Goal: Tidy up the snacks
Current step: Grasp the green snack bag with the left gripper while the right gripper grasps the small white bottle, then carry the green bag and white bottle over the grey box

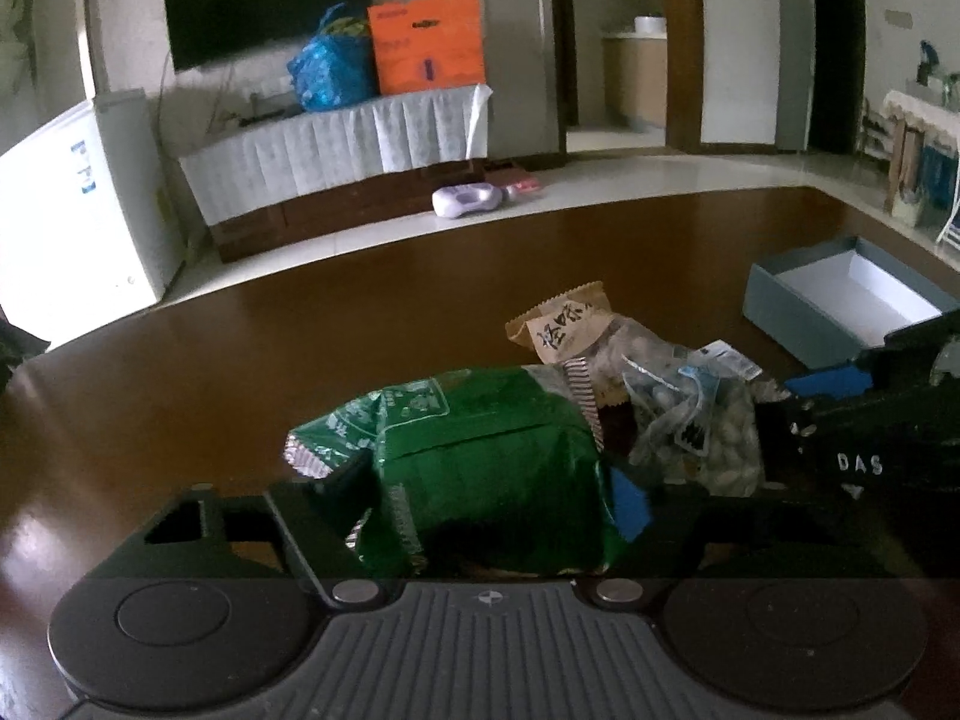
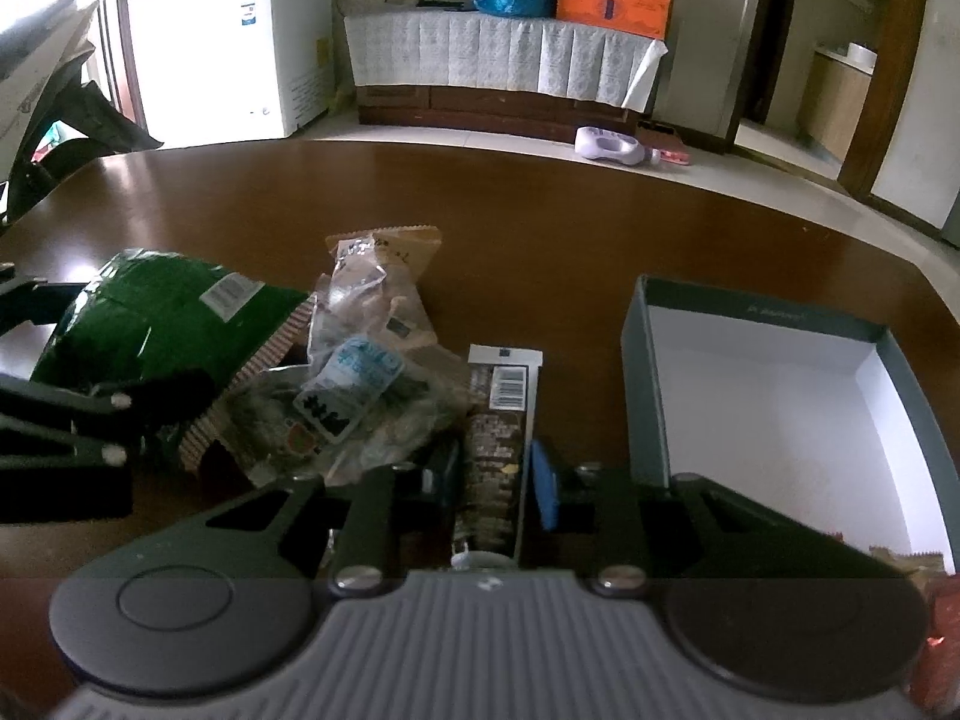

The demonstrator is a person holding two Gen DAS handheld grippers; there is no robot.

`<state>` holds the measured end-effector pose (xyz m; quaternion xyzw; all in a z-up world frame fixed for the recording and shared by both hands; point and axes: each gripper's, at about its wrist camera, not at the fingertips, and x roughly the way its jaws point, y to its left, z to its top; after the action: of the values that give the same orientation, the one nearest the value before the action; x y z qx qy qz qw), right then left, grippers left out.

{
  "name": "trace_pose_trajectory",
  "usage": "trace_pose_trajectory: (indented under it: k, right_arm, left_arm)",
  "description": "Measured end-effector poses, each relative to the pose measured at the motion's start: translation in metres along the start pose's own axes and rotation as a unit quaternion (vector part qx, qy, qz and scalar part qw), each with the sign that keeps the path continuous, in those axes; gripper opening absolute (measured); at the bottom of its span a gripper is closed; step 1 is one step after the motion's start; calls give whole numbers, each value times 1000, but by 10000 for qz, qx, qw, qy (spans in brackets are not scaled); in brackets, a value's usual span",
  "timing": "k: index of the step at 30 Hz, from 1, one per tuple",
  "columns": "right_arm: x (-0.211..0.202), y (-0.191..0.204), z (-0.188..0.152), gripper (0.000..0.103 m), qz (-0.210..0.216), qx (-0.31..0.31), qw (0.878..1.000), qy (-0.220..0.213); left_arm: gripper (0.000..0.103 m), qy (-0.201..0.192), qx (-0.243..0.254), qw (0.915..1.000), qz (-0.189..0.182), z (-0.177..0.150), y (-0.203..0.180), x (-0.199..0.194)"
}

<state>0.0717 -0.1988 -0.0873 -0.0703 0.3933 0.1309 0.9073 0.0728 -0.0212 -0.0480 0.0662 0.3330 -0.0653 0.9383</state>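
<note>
Through my left wrist camera, my left gripper (image 1: 486,498) pinches the puffy green snack bag (image 1: 480,456) on the table (image 1: 180,372); squeezing harder could burst it or let it slip. Through my right, my right gripper (image 2: 495,474) clamps the slim dark packet (image 2: 498,438) beside the open box (image 2: 780,408), and lifting could drag the clear bags (image 2: 354,396) lying against it.

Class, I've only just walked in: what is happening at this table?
A person is sorting snacks with tongs in each hand. The left tongs are closed around a green snack bag, and the right tongs grip a long dark packet. Between them lies a heap of clear and brown packets on the brown table. An open grey box with a white inside stands to the right, with no snacks visible in it yet.
</note>
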Motion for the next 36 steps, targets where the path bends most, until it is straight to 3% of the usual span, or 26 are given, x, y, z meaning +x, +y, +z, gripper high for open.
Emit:
trace_pose_trajectory:
  k: [19,36]
  right_arm:
    - [-17,-3,0,25,123,159,9996,-205]
    - [-52,-14,7,24,307,419,9969,-588]
  left_arm:
    - [68,-294,-341,9990,12,9,10,-21]
    - [68,-456,-319,9984,-73,17,2,-32]
